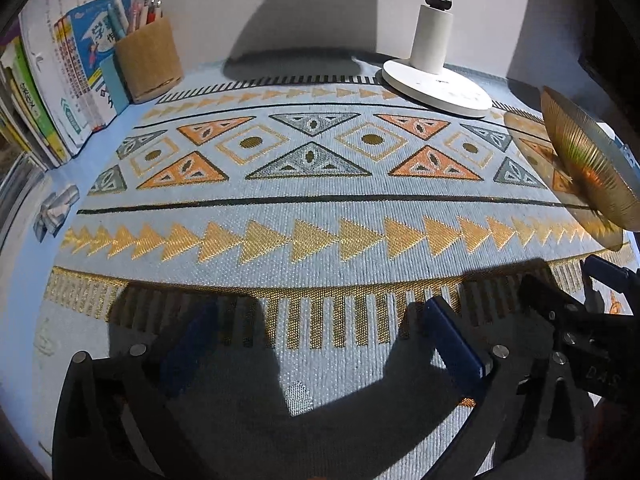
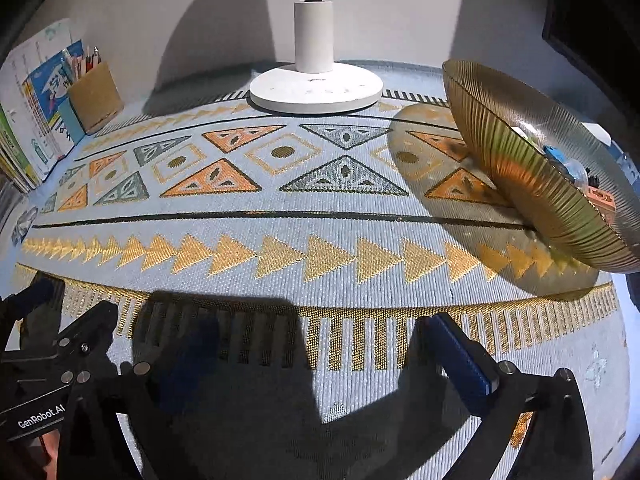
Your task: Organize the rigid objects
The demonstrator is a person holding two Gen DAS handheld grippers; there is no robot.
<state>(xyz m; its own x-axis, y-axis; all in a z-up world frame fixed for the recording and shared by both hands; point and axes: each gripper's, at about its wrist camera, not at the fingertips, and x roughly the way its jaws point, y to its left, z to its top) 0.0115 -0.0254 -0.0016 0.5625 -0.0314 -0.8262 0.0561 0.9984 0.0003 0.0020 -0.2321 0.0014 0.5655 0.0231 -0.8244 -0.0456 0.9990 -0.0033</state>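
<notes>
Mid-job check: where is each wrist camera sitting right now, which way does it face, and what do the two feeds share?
Left wrist: behind the open, empty left tool, angled down across the patterned mat toward books and pen holder; the right tool edges in at lower right.
Right wrist: behind the open, empty right tool, same downward tilt, nearer the ribbed amber bowl; the left tool shows at lower left.
Shared: mat, white lamp base, bowl, books, pen holder.

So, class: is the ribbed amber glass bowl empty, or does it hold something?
It holds things. Through the ribbed amber glass bowl the right wrist view shows small items inside, among them a blue piece and an orange block.
</notes>
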